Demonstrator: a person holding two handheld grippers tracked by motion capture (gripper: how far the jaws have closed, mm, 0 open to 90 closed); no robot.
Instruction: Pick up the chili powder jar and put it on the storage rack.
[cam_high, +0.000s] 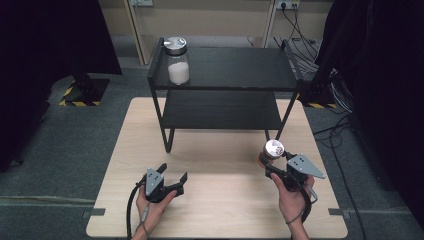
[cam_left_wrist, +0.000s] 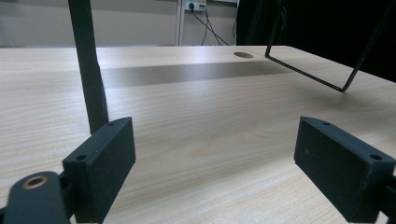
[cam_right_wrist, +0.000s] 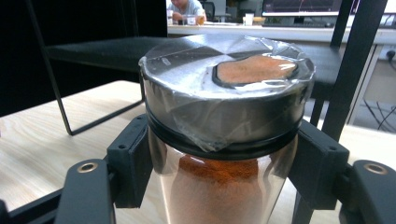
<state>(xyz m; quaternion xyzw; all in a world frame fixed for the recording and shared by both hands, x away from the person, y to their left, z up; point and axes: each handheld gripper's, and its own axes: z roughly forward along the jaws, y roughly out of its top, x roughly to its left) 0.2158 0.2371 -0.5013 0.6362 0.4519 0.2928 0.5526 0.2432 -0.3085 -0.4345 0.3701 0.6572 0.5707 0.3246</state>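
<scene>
Close by table edge (cam_high: 330, 150): jar (cam_high: 273, 149).

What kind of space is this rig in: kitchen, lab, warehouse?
Probably a lab or office data-collection room, not a kitchen: a bare wooden table on grey carpet, black curtains at both sides, loose cables running to wall sockets, and a staged black shelf rack.
</scene>
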